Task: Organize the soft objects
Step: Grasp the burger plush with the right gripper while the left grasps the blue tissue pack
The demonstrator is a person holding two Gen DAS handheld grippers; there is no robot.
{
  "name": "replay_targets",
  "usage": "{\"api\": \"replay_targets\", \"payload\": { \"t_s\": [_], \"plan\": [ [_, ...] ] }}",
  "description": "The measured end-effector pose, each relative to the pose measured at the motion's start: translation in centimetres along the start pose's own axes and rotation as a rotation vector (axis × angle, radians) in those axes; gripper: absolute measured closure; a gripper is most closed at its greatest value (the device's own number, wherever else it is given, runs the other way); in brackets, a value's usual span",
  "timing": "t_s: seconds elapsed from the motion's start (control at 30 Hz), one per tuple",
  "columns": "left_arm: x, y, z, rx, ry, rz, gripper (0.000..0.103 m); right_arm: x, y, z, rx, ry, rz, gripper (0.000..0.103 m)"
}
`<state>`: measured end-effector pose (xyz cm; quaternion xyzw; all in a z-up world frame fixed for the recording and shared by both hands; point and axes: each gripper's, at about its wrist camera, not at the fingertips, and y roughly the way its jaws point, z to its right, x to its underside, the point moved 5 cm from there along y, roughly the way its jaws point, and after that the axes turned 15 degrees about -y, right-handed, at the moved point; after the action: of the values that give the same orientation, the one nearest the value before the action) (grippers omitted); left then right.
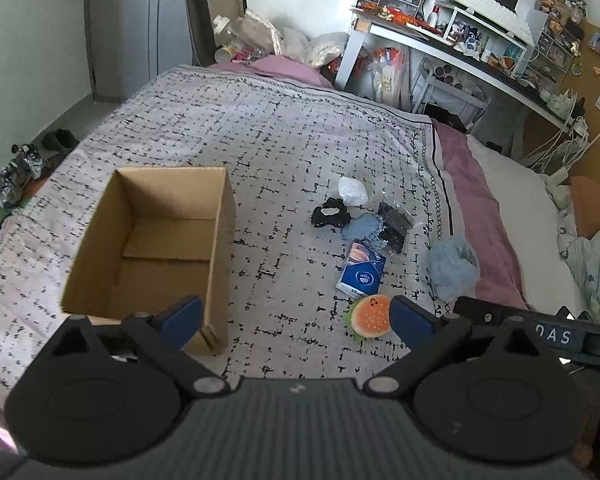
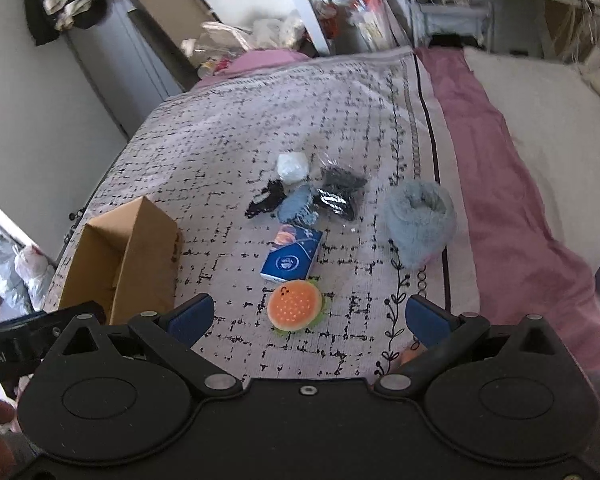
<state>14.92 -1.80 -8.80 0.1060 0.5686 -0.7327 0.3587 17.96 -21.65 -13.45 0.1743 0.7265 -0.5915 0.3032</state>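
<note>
The right gripper hangs wide open over the round orange burger plush, which lies flat. The left gripper is equally spread, holding nothing. Beyond the burger lies one blue tissue pack, long axis pointing away; one cardboard box stands left.

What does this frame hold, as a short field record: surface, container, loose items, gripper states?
surface: bed with patterned quilt
container: open cardboard box, nothing visible inside
nearest item: burger plush, lying on the quilt beside the blue tissue pack
other items: fluffy blue cloth, black scrunchie, white bundle, bagged dark item
left hand-held gripper: open, empty, above the quilt between box and plush
right hand-held gripper: open, empty, plush ahead between its fingers
progress: no item in the box yet
</note>
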Motion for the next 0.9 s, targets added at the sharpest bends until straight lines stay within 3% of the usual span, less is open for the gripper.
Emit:
{"api": "replay_targets", "payload": {
  "t_s": [0.17, 0.4, 0.6, 0.77, 0.9],
  "plan": [
    [-0.1, 2.1, 0.3, 0.011, 0.008, -0.022, 0.005, 0.4, 1.9, 1.0, 0.003, 0.083, -0.013, 0.000],
    [-1.2, 5.4, 0.7, 0.027, 0.008, -0.065, 0.019, 0.9, 4.6, 1.2, -0.012, 0.138, -0.017, 0.003],
    [-2.4, 7.9, 1.1, 0.041, 0.034, -0.119, 0.025, 1.2, 6.8, 0.9, -0.044, 0.164, -0.055, 0.021],
    [-2.4, 9.8, 2.1, 0.073, 0.076, -0.168, 0.029, 1.4, 8.6, 1.0, -0.059, 0.214, -0.100, 0.022],
    [-2.3, 11.6, 2.2, 0.095, 0.059, -0.202, 0.035, 2.1, 10.1, 1.6, -0.064, 0.292, -0.149, 0.035]
  ]
}}
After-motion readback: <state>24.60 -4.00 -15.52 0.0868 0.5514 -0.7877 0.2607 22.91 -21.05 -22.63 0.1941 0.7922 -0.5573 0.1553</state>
